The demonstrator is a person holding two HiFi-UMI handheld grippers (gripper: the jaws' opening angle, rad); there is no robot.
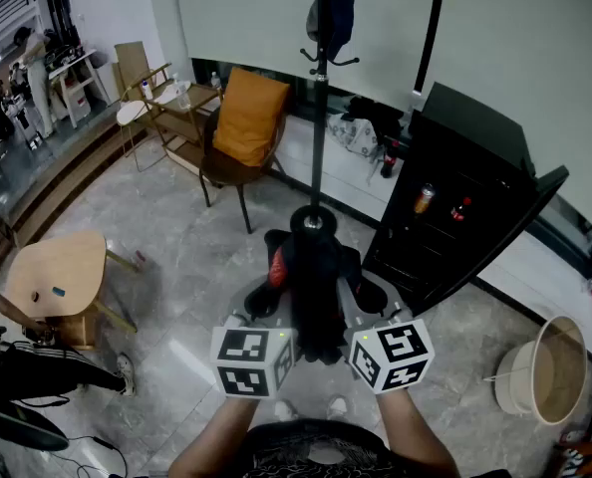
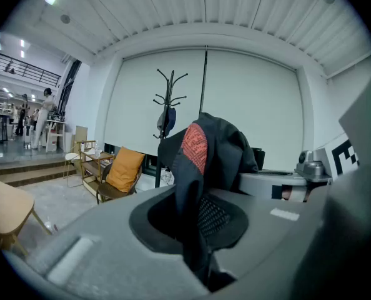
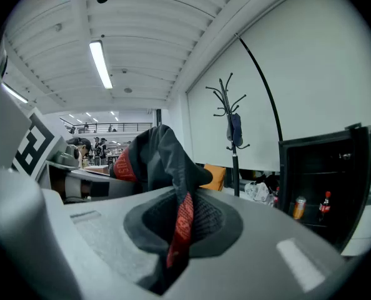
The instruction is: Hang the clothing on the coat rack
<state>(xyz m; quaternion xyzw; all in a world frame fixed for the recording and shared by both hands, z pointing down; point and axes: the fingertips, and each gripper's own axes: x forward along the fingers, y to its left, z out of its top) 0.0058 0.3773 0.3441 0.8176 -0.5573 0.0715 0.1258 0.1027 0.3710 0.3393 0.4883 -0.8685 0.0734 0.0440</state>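
A black garment with red patches (image 1: 314, 279) hangs bunched between my two grippers in the head view. My left gripper (image 1: 276, 319) is shut on the garment (image 2: 201, 186), whose cloth runs down into the closed jaws. My right gripper (image 1: 354, 317) is shut on the same garment (image 3: 170, 186), a red strip pinched in its jaws. The black coat rack (image 1: 319, 98) stands straight ahead, its base (image 1: 313, 221) just beyond the garment. A dark blue item (image 1: 331, 18) hangs on an upper hook. The coat rack (image 2: 168, 108) shows far off in the left gripper view, and the coat rack (image 3: 231, 120) also in the right.
A chair with an orange cushion (image 1: 246, 118) stands left of the rack. A black cabinet (image 1: 465, 197) with an open door and drinks inside stands to the right. A round wooden table (image 1: 52, 277) is at the left, a pale bucket (image 1: 550, 376) at the right.
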